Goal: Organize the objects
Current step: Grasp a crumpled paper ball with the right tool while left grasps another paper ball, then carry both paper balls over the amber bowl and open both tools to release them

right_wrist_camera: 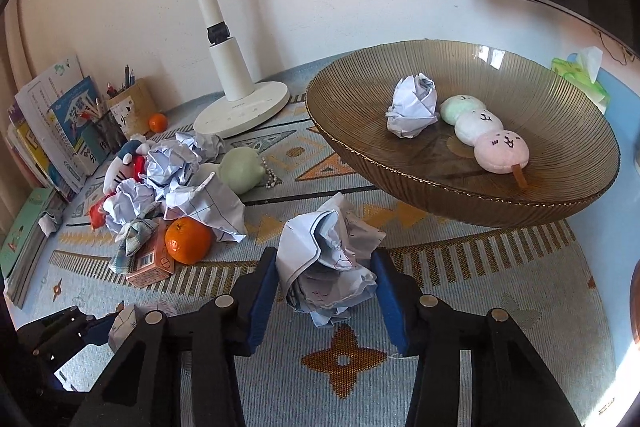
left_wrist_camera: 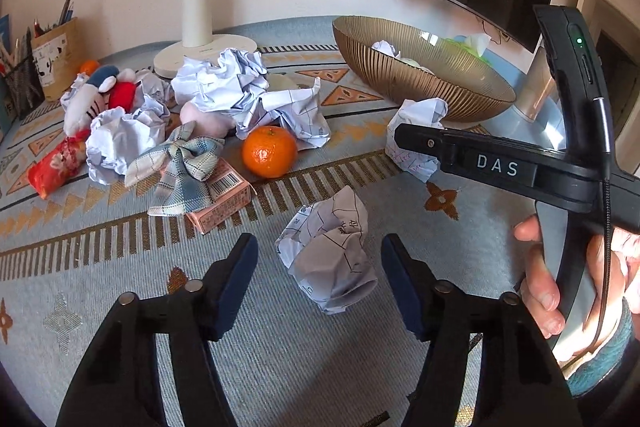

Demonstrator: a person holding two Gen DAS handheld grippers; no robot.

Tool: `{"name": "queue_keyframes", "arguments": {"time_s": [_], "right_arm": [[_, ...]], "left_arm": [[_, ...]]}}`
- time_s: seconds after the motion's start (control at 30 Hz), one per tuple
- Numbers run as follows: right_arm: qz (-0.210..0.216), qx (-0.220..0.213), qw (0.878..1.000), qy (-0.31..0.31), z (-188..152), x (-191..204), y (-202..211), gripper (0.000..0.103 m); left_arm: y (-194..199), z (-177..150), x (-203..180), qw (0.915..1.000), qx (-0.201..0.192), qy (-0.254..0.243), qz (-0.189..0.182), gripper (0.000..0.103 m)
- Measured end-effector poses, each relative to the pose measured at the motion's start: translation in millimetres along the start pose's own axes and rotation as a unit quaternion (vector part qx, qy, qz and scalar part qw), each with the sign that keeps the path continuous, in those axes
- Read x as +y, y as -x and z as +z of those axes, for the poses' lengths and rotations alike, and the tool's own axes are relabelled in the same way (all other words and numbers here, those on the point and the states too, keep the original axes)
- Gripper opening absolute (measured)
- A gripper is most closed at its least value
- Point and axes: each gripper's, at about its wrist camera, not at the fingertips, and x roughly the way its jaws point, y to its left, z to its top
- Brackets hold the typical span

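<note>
Fingers: my right gripper (right_wrist_camera: 326,287) is clamped on a paper wad (right_wrist_camera: 328,263); the left gripper (left_wrist_camera: 320,283) straddles another wad (left_wrist_camera: 328,255), pads not quite touching it, so open.
Bowl: the bowl (right_wrist_camera: 560,211) already has one paper ball (right_wrist_camera: 412,107) and a dango plush (right_wrist_camera: 484,131) in it.
Pile: most clutter is still out on the mat (right_wrist_camera: 460,367), so I'd say early days.
Orange: the orange (right_wrist_camera: 188,241) sits untouched by the pile.

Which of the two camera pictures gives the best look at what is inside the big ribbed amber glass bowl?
The right wrist view: it looks down into the ribbed amber glass bowl, showing a crumpled paper ball and three-ball plush skewer. The left wrist view sees mostly its outer wall.
</note>
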Motion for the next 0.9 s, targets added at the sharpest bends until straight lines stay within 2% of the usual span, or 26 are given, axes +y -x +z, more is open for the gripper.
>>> {"name": "queue_keyframes", "arguments": {"time_s": [0.03, 0.1, 0.23, 0.33, 0.47, 0.6, 0.9], "right_arm": [[0.008, -0.005, 1.000, 0.005, -1, 2, 3, 0.043], [0.025, -0.025, 0.999, 0.018, -3, 7, 12, 0.043], [0.050, -0.036, 0.996, 0.056, -13, 21, 29, 0.043], [0.037, -0.041, 0.994, 0.093, -26, 35, 37, 0.043], [0.016, -0.053, 0.990, 0.127, -34, 49, 39, 0.044], [-0.009, -0.047, 0.988, 0.144, -33, 56, 30, 0.044], [-0.008, -0.040, 0.990, 0.134, -32, 50, 28, 0.045]], "left_arm": [[-1, 0, 1, 1.0000, 0.002, 0.001, -0.001, 0.042], [7, -1, 1, 0.9998, -0.015, 0.003, -0.012, 0.033], [25, -3, 10, 0.9979, -0.059, 0.027, -0.006, 0.033], [32, -4, 19, 0.9957, -0.081, 0.046, -0.008, 0.033], [31, -5, 19, 0.9942, -0.095, 0.048, 0.010, 0.033], [30, -5, 14, 0.9954, -0.090, 0.032, 0.014, 0.033], [27, -5, 14, 0.9957, -0.083, 0.035, 0.025, 0.033]]}}
